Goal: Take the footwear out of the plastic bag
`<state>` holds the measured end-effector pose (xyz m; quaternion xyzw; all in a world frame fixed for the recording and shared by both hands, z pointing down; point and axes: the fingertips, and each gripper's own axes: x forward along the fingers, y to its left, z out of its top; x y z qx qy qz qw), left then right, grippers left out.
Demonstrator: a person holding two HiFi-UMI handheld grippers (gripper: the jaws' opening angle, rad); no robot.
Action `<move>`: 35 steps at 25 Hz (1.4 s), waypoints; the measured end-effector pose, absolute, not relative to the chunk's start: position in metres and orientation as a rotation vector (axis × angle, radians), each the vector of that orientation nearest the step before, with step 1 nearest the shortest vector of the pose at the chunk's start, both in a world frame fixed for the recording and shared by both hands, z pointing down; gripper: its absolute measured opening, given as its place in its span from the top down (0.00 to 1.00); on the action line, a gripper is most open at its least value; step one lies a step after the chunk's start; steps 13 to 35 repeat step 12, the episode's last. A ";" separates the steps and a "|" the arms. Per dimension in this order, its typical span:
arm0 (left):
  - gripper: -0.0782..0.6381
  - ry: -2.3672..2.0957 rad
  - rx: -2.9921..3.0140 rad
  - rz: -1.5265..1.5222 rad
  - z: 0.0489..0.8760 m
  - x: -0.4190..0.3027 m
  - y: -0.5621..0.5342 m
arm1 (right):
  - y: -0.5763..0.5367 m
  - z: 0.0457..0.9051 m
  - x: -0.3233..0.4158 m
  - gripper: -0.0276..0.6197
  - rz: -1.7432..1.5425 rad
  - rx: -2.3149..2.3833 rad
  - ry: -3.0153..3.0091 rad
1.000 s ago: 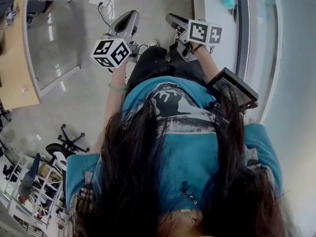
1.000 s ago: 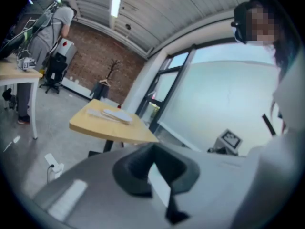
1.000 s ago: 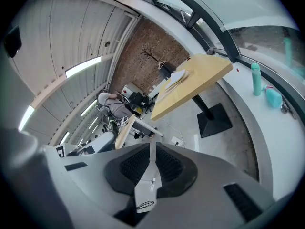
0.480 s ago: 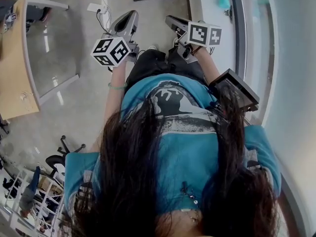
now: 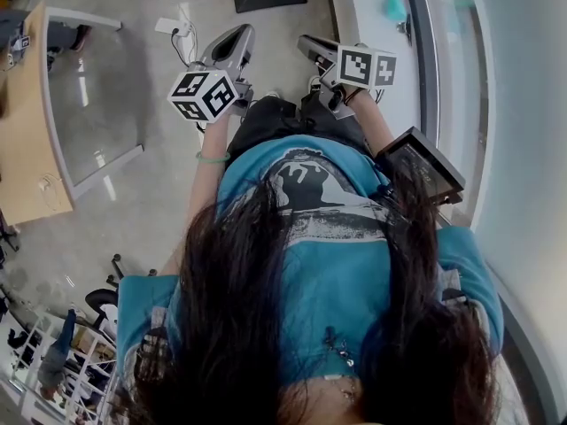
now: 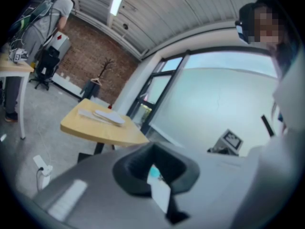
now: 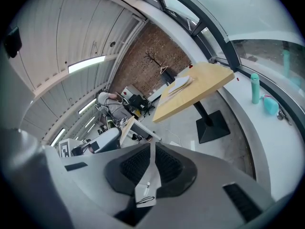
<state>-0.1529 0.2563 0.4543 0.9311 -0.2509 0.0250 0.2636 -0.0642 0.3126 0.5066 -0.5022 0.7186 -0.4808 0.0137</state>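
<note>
Both empty: left tongs [image 6: 155, 171] closed, right tongs [image 7: 149, 170] all but closed. On yellow table [image 6: 102, 130] lie flat pale items [image 6: 108, 116], too small to identify.

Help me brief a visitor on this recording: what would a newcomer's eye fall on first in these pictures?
The person's long dark hair and teal shirt fill the lower head view. Above them the left gripper and right gripper, each bearing a black-and-white marker cube, are held over the grey floor, jaws shut on nothing. A wooden table on a black base shows in both gripper views.
</note>
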 end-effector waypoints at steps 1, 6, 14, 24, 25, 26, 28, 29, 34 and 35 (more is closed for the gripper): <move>0.89 -0.679 2.516 0.070 0.455 -0.152 0.255 | 0.311 0.507 -0.063 0.89 -1.499 -1.562 2.237; 0.89 -0.687 2.502 0.084 0.458 -0.149 0.252 | 0.310 0.509 -0.058 0.89 -1.517 -1.553 2.221; 0.89 -0.700 2.482 0.094 0.461 -0.146 0.238 | 0.291 0.510 -0.052 0.89 -1.527 -1.543 2.227; 0.89 -0.700 2.482 0.094 0.461 -0.146 0.238 | 0.291 0.510 -0.052 0.89 -1.527 -1.543 2.227; 0.89 -0.700 2.482 0.094 0.461 -0.146 0.238 | 0.291 0.510 -0.052 0.89 -1.527 -1.543 2.227; 0.89 -0.700 2.482 0.094 0.461 -0.146 0.238 | 0.291 0.510 -0.052 0.89 -1.527 -1.543 2.227; 0.89 -0.700 2.482 0.094 0.461 -0.146 0.238 | 0.291 0.510 -0.052 0.89 -1.527 -1.543 2.227; 0.89 -0.700 2.482 0.094 0.461 -0.146 0.238 | 0.291 0.510 -0.052 0.89 -1.527 -1.543 2.227; 0.89 -0.700 2.482 0.094 0.461 -0.146 0.238 | 0.291 0.510 -0.052 0.89 -1.527 -1.543 2.227; 0.89 -0.700 2.482 0.094 0.461 -0.146 0.238 | 0.291 0.510 -0.052 0.89 -1.527 -1.543 2.227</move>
